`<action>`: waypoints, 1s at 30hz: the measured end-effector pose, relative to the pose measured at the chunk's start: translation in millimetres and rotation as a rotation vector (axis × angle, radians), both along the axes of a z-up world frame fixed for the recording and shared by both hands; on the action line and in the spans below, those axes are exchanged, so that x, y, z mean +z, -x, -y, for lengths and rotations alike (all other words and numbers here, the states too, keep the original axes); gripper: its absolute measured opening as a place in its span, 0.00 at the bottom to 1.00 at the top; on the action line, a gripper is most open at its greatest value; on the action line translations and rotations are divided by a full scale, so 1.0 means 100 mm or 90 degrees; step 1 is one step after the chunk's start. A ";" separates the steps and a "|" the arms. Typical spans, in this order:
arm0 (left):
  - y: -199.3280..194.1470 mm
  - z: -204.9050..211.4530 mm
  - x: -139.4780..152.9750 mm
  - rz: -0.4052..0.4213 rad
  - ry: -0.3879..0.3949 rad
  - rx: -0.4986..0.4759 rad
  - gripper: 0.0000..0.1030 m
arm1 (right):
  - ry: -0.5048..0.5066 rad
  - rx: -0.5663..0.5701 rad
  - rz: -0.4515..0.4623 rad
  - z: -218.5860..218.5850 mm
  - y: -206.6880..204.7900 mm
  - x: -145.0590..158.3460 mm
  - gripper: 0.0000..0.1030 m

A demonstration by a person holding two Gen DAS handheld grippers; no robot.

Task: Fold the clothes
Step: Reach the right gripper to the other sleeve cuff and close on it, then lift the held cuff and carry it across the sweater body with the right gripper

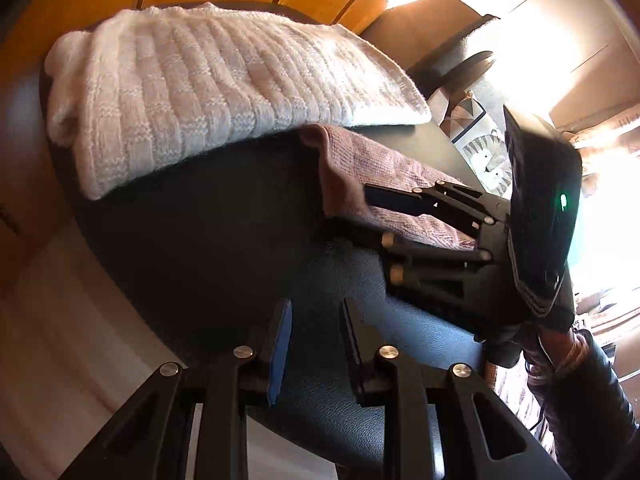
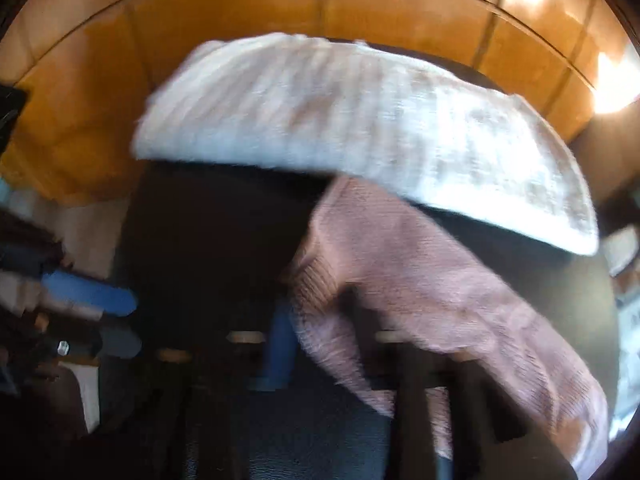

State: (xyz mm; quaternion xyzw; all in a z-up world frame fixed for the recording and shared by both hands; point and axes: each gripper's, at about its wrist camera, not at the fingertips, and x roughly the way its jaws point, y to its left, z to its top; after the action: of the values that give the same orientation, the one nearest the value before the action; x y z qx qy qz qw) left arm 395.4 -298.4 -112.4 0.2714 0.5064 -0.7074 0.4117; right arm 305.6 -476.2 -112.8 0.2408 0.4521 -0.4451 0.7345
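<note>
Left wrist view: left gripper (image 1: 314, 344) narrowly parted, empty, above dark table (image 1: 192, 248); folded white sweater (image 1: 224, 92) behind; right gripper (image 1: 360, 208) clamping pink knit (image 1: 400, 172).

Right wrist view: blurred, pink knit (image 2: 420, 280) pinched. Likely next: lifting and folding.

Blurred throughout. White ribbed knit (image 2: 360, 120) folded at the far edge of a dark tabletop (image 2: 208, 232), overlapping a pink knit garment (image 2: 432, 280). Right gripper (image 2: 320, 340) pinching the pink fabric's near edge. Left gripper (image 2: 104, 320) at the left edge. Orange wood panelling (image 2: 280, 4) behind.
</note>
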 end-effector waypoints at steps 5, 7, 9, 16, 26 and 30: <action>0.16 0.04 0.06 -0.015 0.011 -0.016 0.24 | 0.042 -0.083 0.043 0.04 0.40 0.36 0.11; 0.28 0.09 0.09 -0.026 0.016 -0.027 0.24 | 0.067 -0.115 0.055 0.05 0.63 0.56 0.11; 0.46 0.14 0.14 -0.036 0.026 -0.044 0.24 | 0.094 -0.157 0.070 0.07 0.92 0.78 0.11; 1.25 0.27 0.26 -0.127 0.022 -0.126 0.24 | 0.197 -0.329 0.112 -0.09 1.90 1.48 0.11; 2.64 0.35 0.30 -0.174 0.004 -0.233 0.24 | 0.245 -0.464 0.095 -0.62 2.82 1.78 0.11; 3.11 0.39 0.33 -0.155 0.026 -0.242 0.24 | 0.255 -0.498 0.096 -0.83 3.01 1.76 0.11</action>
State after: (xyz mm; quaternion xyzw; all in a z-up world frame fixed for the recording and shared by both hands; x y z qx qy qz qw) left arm 84.4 -337.0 -78.9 0.2661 0.4776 -0.8100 0.2122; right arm 4.8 -393.5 63.5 0.2782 0.1770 -0.7494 0.5742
